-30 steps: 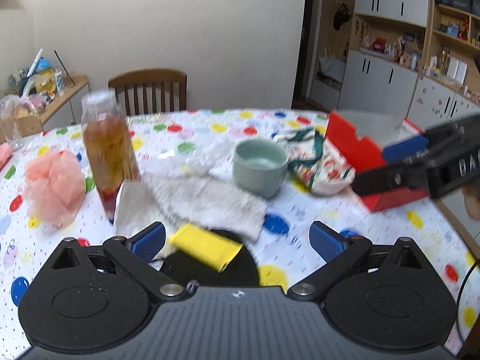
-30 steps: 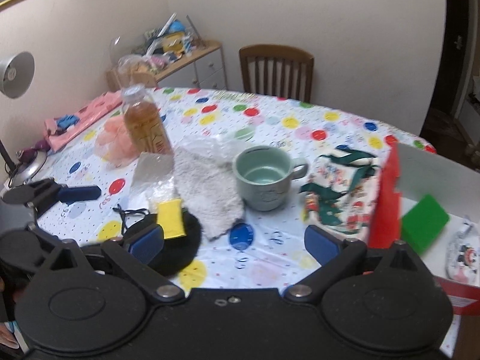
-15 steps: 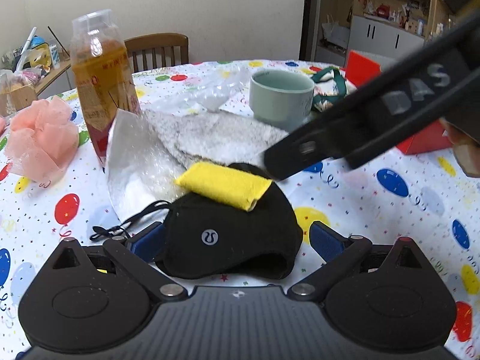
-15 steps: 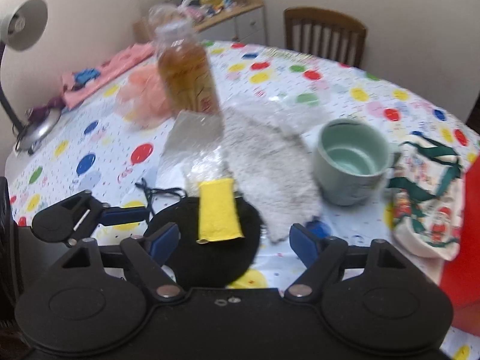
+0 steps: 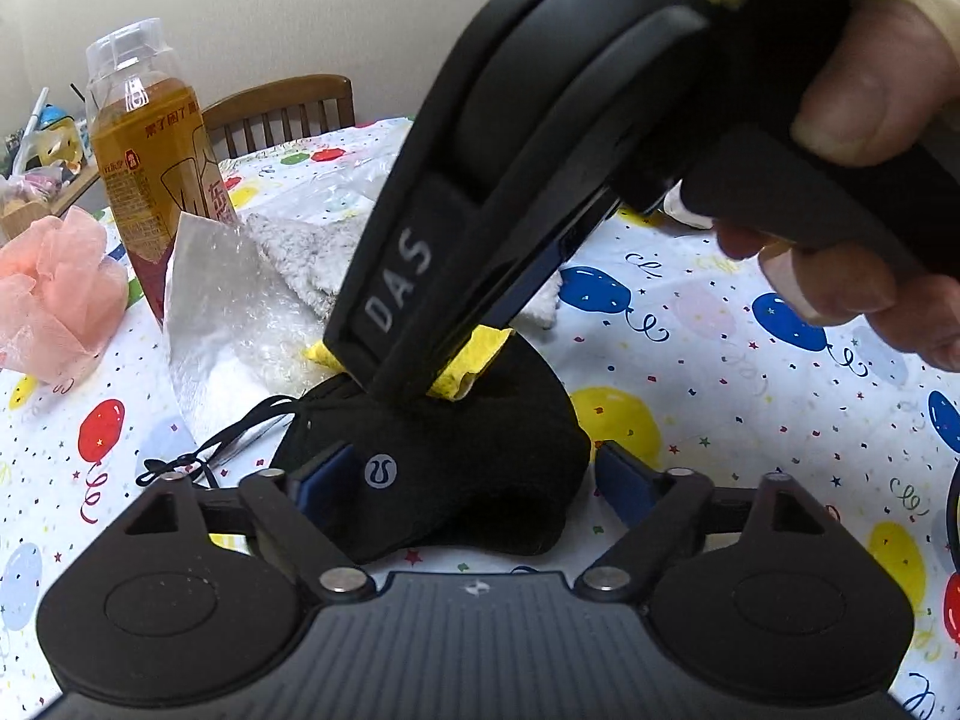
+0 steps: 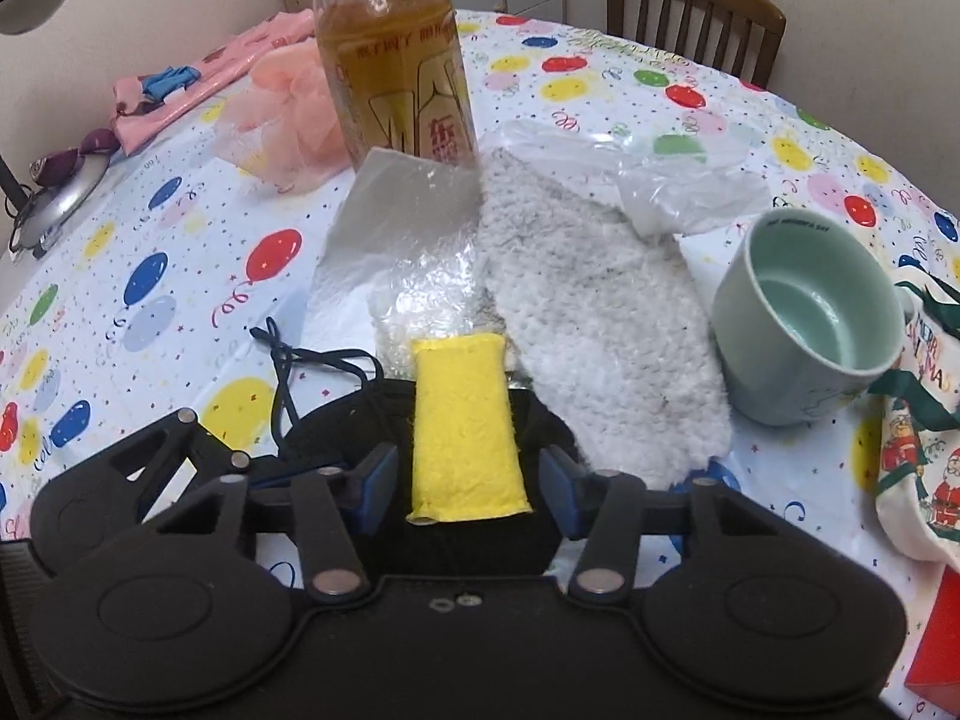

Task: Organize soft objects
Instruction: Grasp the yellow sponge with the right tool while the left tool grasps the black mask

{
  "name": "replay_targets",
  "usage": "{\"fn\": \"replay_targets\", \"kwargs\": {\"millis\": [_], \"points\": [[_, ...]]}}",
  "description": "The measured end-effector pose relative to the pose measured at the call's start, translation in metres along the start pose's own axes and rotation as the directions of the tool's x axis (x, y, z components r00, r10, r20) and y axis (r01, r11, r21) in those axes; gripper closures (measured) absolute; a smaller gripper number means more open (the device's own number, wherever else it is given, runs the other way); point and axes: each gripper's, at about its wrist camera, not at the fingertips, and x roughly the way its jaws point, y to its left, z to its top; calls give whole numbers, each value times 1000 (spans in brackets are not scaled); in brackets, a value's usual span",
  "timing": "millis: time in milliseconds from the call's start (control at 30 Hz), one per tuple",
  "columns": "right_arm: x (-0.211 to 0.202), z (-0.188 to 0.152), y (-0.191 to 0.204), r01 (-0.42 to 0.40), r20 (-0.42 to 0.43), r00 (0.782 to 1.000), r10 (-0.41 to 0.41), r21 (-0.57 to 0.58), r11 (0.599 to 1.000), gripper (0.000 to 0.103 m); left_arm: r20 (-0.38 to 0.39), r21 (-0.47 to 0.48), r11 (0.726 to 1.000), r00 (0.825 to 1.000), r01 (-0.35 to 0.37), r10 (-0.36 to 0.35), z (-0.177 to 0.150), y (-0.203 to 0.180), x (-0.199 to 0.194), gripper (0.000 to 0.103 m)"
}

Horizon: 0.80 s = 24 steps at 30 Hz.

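A yellow sponge lies on a black cap on the balloon tablecloth. My right gripper is open, its blue pads on either side of the sponge's near end, not touching. In the left wrist view the right gripper's body covers most of the sponge. My left gripper is open, its pads on either side of the cap's near edge. A grey fluffy cloth lies just beyond the cap.
A tea bottle stands behind a bubble-wrap sheet. A pink mesh puff lies left. A pale green mug, a Christmas pouch and a red box's corner are right. A chair stands beyond.
Both grippers have moved forward and down. The right gripper now straddles the yellow sponge; the left now straddles the cap's near edge. The right gripper has narrowed somewhat.
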Motion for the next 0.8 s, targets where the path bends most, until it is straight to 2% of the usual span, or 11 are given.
{"fn": "replay_targets", "kwargs": {"millis": [133, 267, 500, 800], "points": [[7, -2, 5, 2, -17, 1000, -3, -22, 1000, 56, -2, -17, 1000, 1000, 14, -14, -1, 2, 1, 25], [9, -2, 5, 6, -20, 1000, -7, -21, 1000, 63, -6, -22, 999, 1000, 28, -28, -1, 1, -1, 36], [5, -3, 3, 2, -14, 1000, -2, -16, 1000, 64, -24, -77, 995, 997, 70, -72, 3, 4, -6, 54], [-14, -8, -6, -18, 8, 1000, 18, 42, 999, 64, -32, -83, 993, 995, 88, -91, 4, 2, -10, 72]]}}
